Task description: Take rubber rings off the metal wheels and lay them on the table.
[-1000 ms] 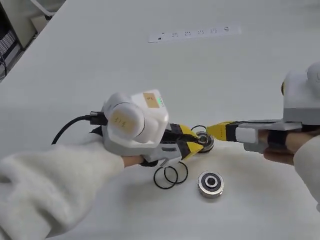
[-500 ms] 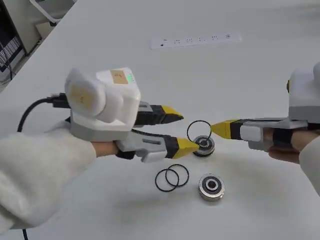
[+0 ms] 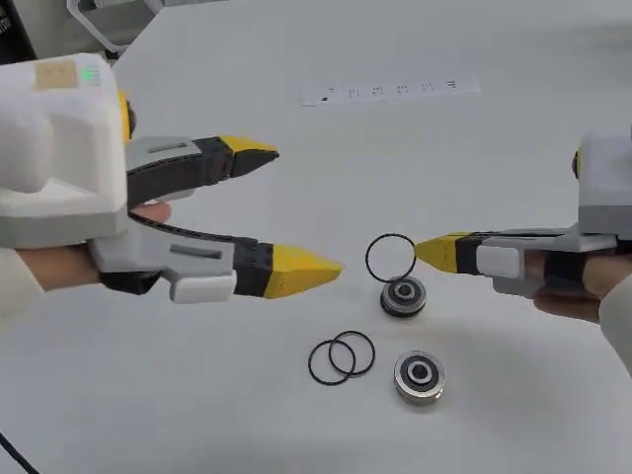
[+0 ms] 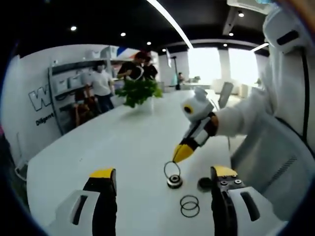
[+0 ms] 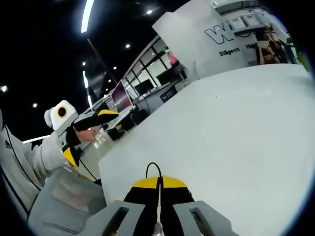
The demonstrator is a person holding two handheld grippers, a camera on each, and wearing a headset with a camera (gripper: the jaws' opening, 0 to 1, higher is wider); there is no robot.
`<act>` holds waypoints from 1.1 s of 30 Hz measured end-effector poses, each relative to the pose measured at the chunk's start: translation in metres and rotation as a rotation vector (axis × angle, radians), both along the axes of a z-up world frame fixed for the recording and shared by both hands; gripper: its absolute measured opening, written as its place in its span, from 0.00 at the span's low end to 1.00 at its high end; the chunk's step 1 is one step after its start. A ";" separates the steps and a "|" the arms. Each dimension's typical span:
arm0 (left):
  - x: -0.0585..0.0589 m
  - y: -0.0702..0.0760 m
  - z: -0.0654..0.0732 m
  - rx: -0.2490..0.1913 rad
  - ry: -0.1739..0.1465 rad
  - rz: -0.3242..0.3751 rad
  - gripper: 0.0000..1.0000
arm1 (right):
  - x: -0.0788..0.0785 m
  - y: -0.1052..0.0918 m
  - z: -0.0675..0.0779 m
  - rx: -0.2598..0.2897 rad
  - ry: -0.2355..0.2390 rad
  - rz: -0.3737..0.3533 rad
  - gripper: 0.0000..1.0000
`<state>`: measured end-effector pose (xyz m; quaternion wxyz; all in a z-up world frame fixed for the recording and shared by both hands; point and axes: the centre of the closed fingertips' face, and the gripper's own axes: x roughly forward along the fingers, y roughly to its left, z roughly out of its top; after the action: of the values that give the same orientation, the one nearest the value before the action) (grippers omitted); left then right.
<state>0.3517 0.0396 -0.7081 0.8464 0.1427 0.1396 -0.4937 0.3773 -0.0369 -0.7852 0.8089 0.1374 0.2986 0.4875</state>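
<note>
White table (image 3: 474,158) is filling the head view, with a power strip (image 3: 392,91) lying at its far side. The left gripper (image 3: 308,209) is hovering above the table at the left, its yellow-tipped jaws spread wide and gripping nothing. The right gripper (image 3: 423,251) is reaching in from the right, its jaws clenched on the right edge of a black ring (image 3: 368,259) and holding it upright. A wheel (image 3: 403,295) is lying on the table just below that ring; whether the two are touching cannot be told. A second wheel (image 3: 419,376) is lying nearer the person, and two rings (image 3: 341,356) are lying flat and overlapping just to its left.

From the left gripper view, the left gripper (image 4: 163,172) is showing both jaws far apart with bare table between them. Beyond them the right gripper (image 4: 181,154), held by a white-sleeved arm, is pinching the ring (image 4: 165,170) above the wheel (image 4: 174,182). The second wheel (image 4: 204,184) is sitting beside it and the two rings (image 4: 189,205) are lying nearer the camera. A plant (image 4: 139,91) is standing at the far end of the table.

From the right gripper view, the right gripper (image 5: 158,183) is pressing its jaws together on the ring (image 5: 152,168), whose arc is rising above the yellow tips. The left gripper (image 5: 90,133) is hanging at the left with jaws parted.
</note>
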 end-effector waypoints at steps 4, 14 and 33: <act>-0.010 0.016 -0.006 0.006 0.015 0.020 0.86 | -0.002 0.004 0.004 -0.001 -0.008 0.014 0.00; -0.032 0.051 -0.006 0.014 -0.020 0.079 1.00 | -0.007 0.018 0.013 -0.021 -0.033 0.067 0.00; -0.075 0.119 -0.030 0.039 0.061 0.266 1.00 | -0.030 0.054 0.003 -0.055 -0.010 0.202 0.00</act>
<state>0.2770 0.1587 -0.7385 0.8968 0.1245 0.1926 -0.3784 0.3475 0.0169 -0.7824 0.7605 0.0822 0.3202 0.5590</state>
